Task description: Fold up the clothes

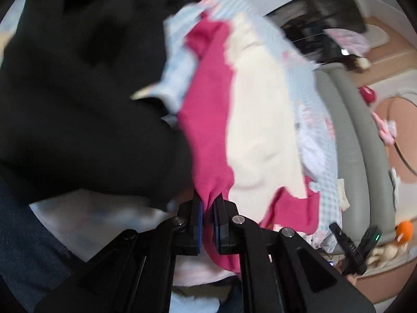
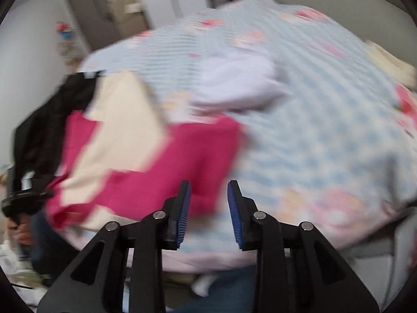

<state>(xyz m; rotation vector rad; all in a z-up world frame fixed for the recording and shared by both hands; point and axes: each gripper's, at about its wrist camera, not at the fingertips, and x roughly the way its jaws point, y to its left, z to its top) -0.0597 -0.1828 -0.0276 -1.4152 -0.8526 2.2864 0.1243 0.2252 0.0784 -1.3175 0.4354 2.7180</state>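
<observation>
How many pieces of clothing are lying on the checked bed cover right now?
4, though more may be hidden. A black garment at the left, a pink garment pinched in the left gripper, a cream garment overlapping it, and a white garment further up the checked bed cover.

We see the right gripper (image 2: pixel 208 195) with jaws apart and nothing between the blue pads (image 2: pixel 235 216). Beyond it, motion-blurred, a pink garment (image 2: pixel 166 177) lies on a blue checked bedspread (image 2: pixel 312 135) with floral prints. A cream cloth (image 2: pixel 125 127) overlaps the pink garment's left part. A black garment (image 2: pixel 49 127) sits further left. A pale lilac cloth (image 2: pixel 239 83) lies on the bedspread behind the pink garment. At the far left edge, a hand (image 2: pixel 19 228) holds a black device.
</observation>
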